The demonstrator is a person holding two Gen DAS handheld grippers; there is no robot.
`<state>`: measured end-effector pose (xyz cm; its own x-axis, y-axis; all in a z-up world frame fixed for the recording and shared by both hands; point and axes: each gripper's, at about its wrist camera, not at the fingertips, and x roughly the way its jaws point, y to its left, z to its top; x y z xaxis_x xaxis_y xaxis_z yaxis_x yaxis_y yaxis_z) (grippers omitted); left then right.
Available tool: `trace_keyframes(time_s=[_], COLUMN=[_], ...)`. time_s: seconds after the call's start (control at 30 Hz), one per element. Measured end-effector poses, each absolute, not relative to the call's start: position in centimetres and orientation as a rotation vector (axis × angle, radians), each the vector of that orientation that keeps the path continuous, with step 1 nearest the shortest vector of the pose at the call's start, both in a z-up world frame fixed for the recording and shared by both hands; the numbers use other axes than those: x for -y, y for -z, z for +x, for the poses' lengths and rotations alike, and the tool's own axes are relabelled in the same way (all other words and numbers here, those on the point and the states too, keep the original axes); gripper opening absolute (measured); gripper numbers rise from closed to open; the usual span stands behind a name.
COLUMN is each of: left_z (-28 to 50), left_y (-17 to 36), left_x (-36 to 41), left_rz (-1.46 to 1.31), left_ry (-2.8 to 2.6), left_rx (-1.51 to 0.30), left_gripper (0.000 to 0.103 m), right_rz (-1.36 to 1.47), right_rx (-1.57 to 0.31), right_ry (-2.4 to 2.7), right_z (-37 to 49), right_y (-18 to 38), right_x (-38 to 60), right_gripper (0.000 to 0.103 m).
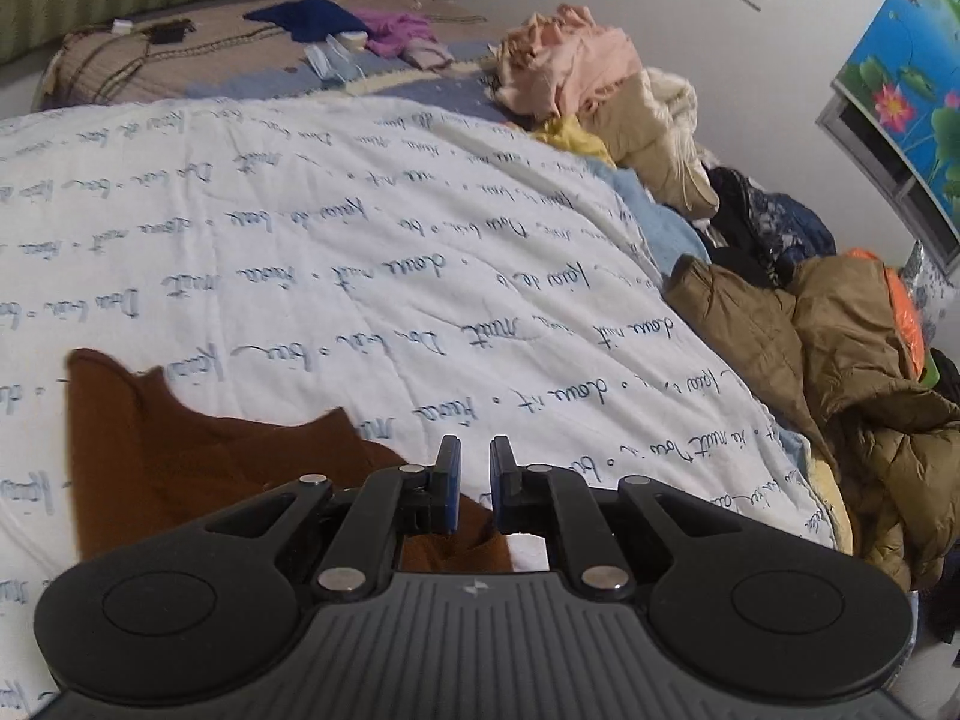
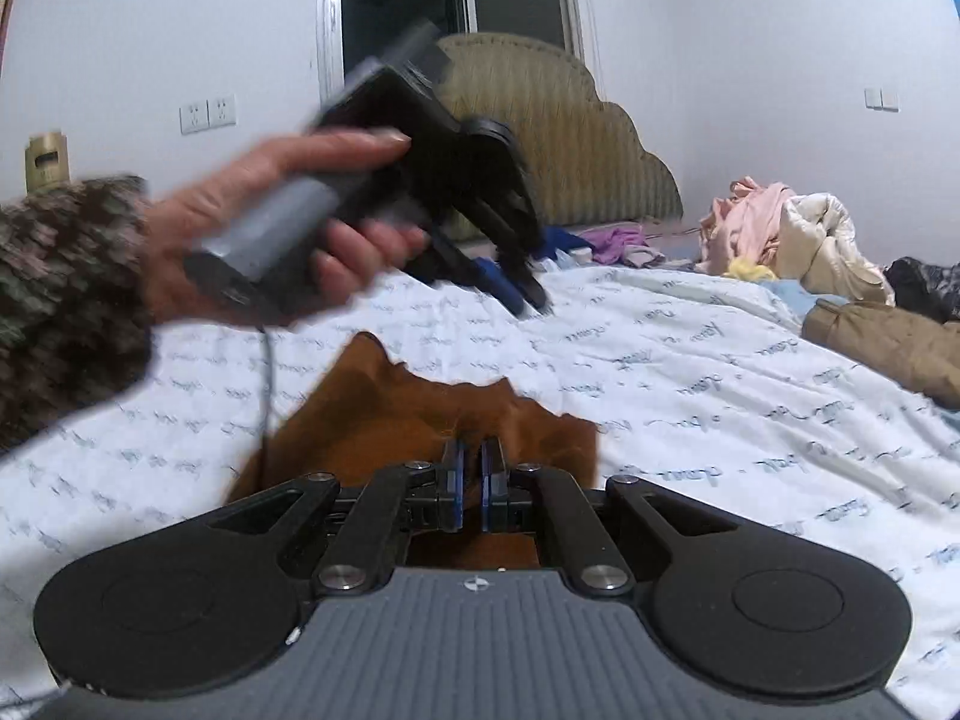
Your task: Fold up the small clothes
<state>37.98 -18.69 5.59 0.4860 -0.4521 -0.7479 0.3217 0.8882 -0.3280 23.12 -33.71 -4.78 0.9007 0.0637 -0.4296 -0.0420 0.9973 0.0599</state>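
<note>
In the left wrist view we see our left tool [image 1: 475, 483] with its blue pads nearly together, pinching an edge of the brown garment [image 1: 180, 456], which lies on the white quilt [image 1: 360, 228] of the bed. In the right wrist view our right tool [image 2: 474, 480] is pressed together on the same brown garment [image 2: 420, 408], while a hand [image 2: 258, 228] holds the other tool above the quilt.

One brown garment [image 1: 180, 456], two claws, one quilt [image 1: 360, 240].
</note>
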Motion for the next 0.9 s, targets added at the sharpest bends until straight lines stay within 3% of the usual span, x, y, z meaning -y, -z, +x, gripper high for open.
trace_keyframes(time_s=[0.1,0.27,0.3,0.47,0.83,0.9], left_z=[36.7,33.4,32.6,28.9,27.8,27.9], left_y=[-5.2,-2.9,-2.4,-1.0,1.6,1.9], left_x=[16.7,12.3,11.5,8.9,8.1,8.2], left_rz=[-0.109,-0.098,-0.102,-0.141,-0.148,-0.144], left_ry=[0.430,0.363,0.355,0.351,0.305,0.306], left_rx=[-0.931,-0.929,-0.926,-0.888,-0.872,-0.873], left_gripper=[0.010,0.010,0.010,0.010,0.010,0.010], right_rz=[0.123,0.252,0.283,0.447,0.463,0.419], right_rx=[-0.590,-0.524,-0.519,-0.560,-0.869,-0.893], right_ry=[-0.068,-0.151,-0.160,-0.285,-0.356,-0.357], right_z=[24.0,23.2,21.6,22.6,29.7,30.7], right_y=[7.1,4.3,3.6,0.1,3.4,4.1], right_x=[34.5,36.1,35.7,35.3,29.1,28.2], right_gripper=[0.007,0.008,0.012,0.055,0.054,0.046])
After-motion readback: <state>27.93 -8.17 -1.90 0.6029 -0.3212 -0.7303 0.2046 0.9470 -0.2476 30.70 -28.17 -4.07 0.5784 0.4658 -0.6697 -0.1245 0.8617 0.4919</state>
